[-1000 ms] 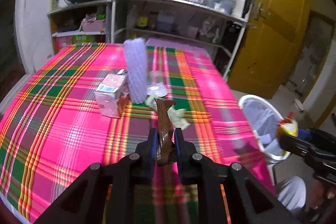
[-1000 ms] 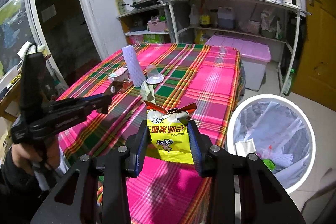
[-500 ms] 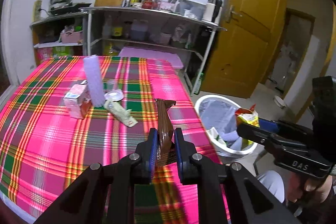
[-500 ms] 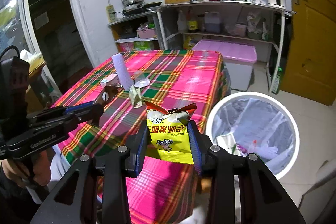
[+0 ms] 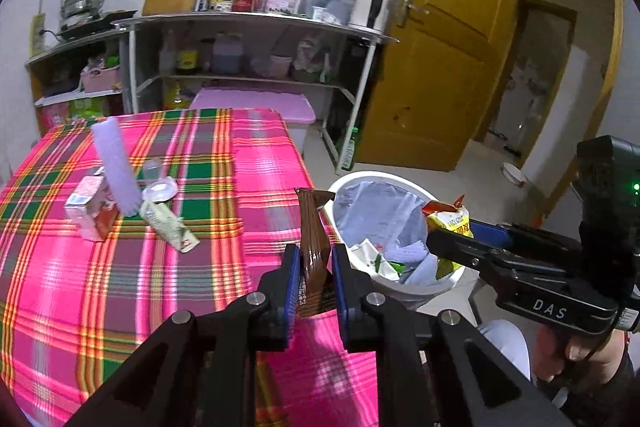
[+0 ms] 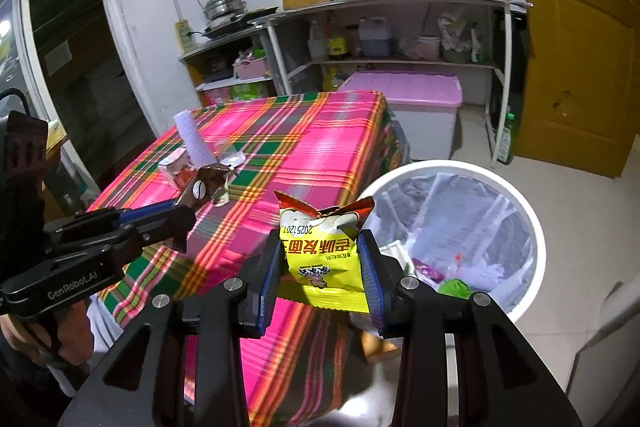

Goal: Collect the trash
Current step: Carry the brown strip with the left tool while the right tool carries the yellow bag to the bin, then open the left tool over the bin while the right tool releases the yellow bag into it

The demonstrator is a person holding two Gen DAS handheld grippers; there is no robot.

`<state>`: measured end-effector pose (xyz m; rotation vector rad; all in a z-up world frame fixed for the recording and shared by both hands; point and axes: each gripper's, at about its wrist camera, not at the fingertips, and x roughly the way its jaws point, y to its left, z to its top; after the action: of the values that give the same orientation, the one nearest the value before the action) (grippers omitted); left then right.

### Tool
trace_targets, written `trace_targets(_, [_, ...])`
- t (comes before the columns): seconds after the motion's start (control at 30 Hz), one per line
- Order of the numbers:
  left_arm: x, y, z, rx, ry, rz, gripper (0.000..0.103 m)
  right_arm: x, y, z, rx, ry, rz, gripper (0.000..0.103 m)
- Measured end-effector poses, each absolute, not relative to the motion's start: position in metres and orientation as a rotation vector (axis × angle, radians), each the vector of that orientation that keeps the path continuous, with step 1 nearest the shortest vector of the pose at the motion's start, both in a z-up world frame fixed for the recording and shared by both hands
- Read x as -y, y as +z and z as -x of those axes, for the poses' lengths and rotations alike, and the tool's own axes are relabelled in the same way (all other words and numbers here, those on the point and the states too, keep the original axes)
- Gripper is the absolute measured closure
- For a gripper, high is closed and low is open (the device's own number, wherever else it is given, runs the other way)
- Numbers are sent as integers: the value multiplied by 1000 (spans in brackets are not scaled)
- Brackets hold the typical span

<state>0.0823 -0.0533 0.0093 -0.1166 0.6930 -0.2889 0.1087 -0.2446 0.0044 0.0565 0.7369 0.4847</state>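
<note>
Upright, long axis vertical, the brown wrapper (image 5: 314, 239) stands clamped in the left gripper (image 5: 314, 277); the right gripper (image 6: 320, 273) pinches a yellow snack bag (image 6: 320, 255).

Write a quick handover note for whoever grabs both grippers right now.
Left gripper: shut on brown wrapper, above the table edge beside the bin.
Right gripper: shut on yellow snack bag, next to the bin's rim.
Done: some trash already in the bin.
Left: drop both pieces, then fetch the carton, foam sleeve, plastic cup and crumpled wrapper from the table.
</note>
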Motion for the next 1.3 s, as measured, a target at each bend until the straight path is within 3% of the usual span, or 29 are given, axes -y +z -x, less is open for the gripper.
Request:
trace_targets(0.97, [157, -56, -179, -883, -462, 33, 86, 327, -67, -167, -896, 329, -173, 64])
trace_targets(1.13, [164, -67, -188, -907, -465, 17, 86, 330, -73, -169, -903, 317, -167, 56])
trace_targets(1.3, [164, -71, -191, -914, -467, 16, 79, 331, -74, -169, -906, 309, -169, 55])
